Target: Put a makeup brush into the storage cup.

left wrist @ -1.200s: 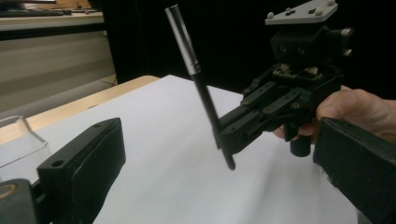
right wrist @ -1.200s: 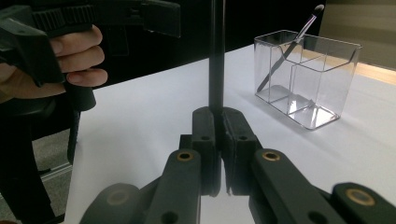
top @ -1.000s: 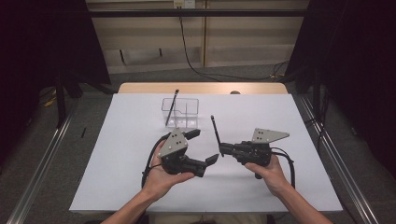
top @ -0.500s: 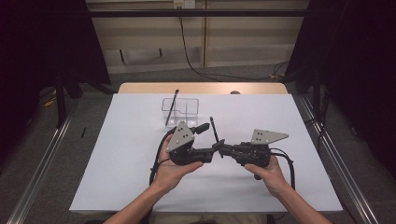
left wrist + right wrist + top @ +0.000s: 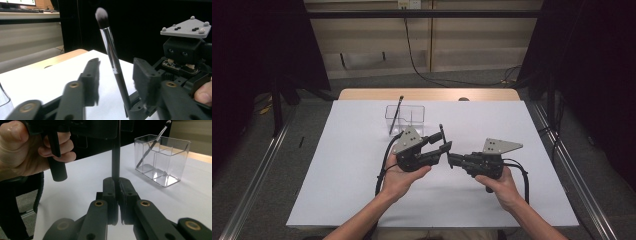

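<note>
No legible text, labels, brands, numbers or signs found on anything in the three views. Checked for print and found none.

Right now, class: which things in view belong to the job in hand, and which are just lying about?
In the job:
makeup brush
right gripper, shut on it
left gripper, closing round it
clear organiser

Lying about:
second brush in the organiser
white table cover

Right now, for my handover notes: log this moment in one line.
right gripper: shut on brush | left gripper: closing round brush, not touching
</note>
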A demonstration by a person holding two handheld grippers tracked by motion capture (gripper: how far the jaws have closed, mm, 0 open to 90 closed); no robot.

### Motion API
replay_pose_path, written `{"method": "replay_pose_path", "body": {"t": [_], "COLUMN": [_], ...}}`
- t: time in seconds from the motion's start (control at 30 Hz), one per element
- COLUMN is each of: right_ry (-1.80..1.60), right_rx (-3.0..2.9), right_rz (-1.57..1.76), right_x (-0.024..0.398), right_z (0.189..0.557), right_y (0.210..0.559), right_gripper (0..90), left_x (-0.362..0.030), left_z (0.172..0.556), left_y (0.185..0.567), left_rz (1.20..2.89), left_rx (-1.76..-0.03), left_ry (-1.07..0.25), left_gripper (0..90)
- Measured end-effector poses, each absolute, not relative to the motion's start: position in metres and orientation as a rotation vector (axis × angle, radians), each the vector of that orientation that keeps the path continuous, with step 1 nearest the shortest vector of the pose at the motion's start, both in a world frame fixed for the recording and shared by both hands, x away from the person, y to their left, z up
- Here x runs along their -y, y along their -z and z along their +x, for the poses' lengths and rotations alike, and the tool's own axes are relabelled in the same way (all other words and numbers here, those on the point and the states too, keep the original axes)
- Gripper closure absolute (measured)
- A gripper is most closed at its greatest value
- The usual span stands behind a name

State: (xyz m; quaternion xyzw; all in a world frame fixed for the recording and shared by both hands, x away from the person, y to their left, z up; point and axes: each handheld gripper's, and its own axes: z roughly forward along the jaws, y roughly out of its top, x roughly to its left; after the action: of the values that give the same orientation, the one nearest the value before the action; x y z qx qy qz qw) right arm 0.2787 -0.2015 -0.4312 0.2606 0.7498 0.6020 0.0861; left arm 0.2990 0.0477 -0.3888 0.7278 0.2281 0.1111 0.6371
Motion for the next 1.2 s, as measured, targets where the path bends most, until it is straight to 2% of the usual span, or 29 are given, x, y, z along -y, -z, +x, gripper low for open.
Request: {"method": "replay_pose_path", "body": {"t": [0.5, 0.93, 1.2], "right_ry": [-1.79, -1.779, -1.757], "right_rx": [-2.238, -2.24, -2.243], "right_rz": [0.78, 0.798, 0.769], "right_x": [0.1997, 0.1968, 0.193], "right_z": [0.2783, 0.2778, 0.2756], "right_y": [0.4337, 0.4373, 0.4373], "right_gripper": [84.4, 83.1, 80.1], "left_x": [-0.0497, -0.0451, -0.0456], "left_z": [0.3036, 0.3003, 0.2983], "left_y": [0.3924, 0.3925, 0.3917], "left_rz": [1.654, 1.665, 1.67], "left_rx": [-0.529, -0.496, -0.487], "left_ry": [-0.181, -0.148, -0.153], "left_gripper": [78.5, 83.8, 83.9]}}
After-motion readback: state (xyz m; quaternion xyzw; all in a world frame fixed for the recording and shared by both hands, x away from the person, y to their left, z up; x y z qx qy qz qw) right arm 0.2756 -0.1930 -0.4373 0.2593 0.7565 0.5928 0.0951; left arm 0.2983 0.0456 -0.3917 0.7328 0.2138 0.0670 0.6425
